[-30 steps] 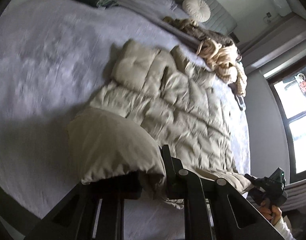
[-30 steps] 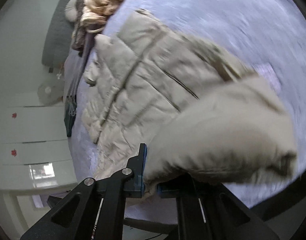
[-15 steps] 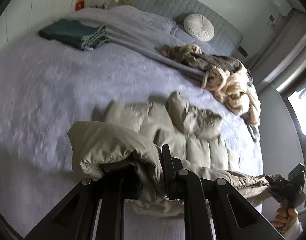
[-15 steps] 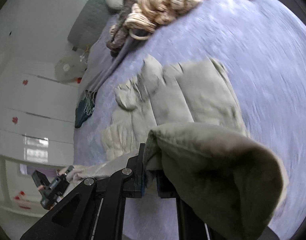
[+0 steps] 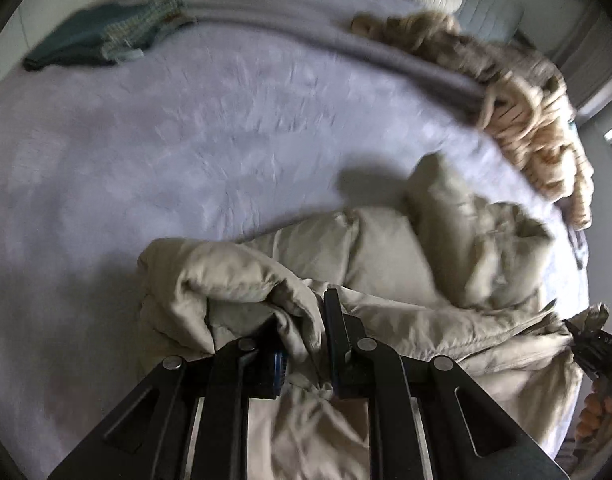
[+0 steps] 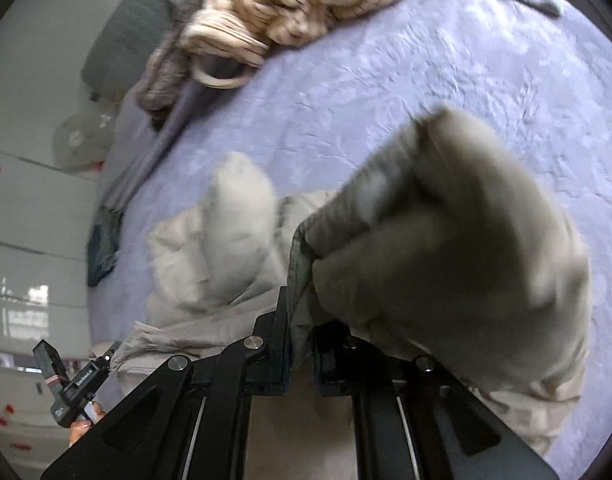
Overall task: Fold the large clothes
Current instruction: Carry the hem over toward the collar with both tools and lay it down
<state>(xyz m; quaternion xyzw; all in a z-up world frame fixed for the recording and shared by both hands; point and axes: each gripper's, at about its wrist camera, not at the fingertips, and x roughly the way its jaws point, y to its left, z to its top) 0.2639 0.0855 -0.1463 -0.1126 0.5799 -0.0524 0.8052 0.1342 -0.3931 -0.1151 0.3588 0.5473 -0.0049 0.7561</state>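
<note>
Though bunched, jacket (image 5: pixel 302 328) between both jaws

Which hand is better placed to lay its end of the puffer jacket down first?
Probably left: the left tool pinches its puffer jacket corner low over the purple bedspread; the right tool holds a bulky bunch up.

Both tools are matte black. The left gripper (image 5: pixel 304 344) has flat angular link arms pinned with round silver screws, triangular cut-outs lower down, and a blue pad on its inner finger face. The right gripper (image 6: pixel 300 354) is built the same, silver rails showing between its arms. Seen from the side, its body carries small white lettering; bare orange-lit fingers (image 5: pixel 591 420) wrap its handle.
</note>
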